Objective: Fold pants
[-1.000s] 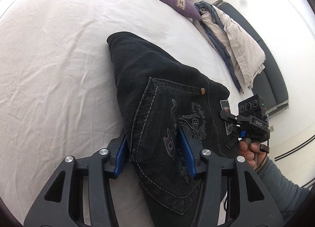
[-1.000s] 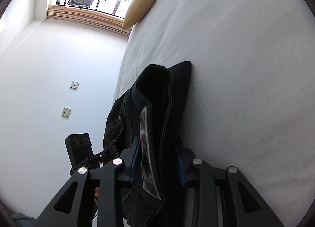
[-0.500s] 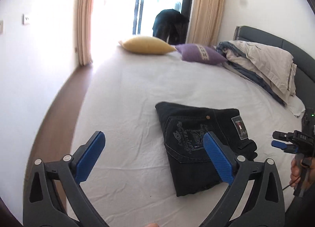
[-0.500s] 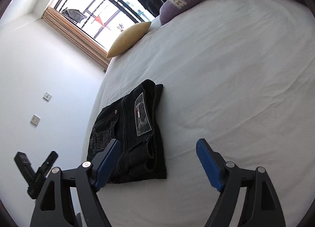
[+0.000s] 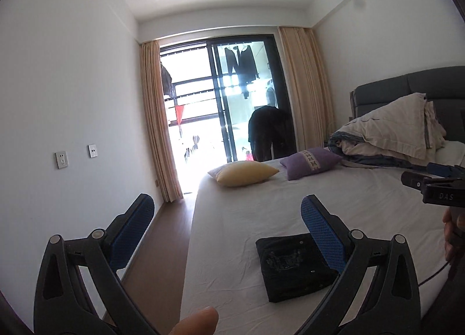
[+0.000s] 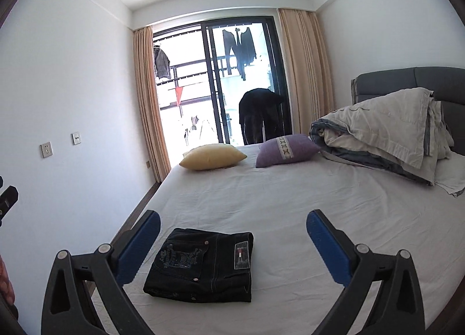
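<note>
The black jeans (image 6: 203,265) lie folded into a compact rectangle on the white bed sheet (image 6: 290,198), back pocket embroidery and a waist label facing up. They also show in the left wrist view (image 5: 293,268), partly behind my left gripper's right finger. My left gripper (image 5: 226,230) is open and empty, held back above the bed's near left side. My right gripper (image 6: 232,244) is open and empty, held above and behind the jeans. The right gripper also shows at the right edge of the left wrist view (image 5: 430,183).
A yellow pillow (image 6: 212,156) and a purple pillow (image 6: 286,150) lie at the bed's far end. A bundled duvet (image 6: 383,140) sits against the grey headboard (image 6: 412,79) at right. A white wall (image 6: 58,102) and wood floor (image 5: 162,247) run along the left. A glass balcony door (image 6: 221,82) is behind.
Both grippers let go of the jeans, opened wide and pulled back and up. The jeans now lie folded on the bed, apart from both grippers.
</note>
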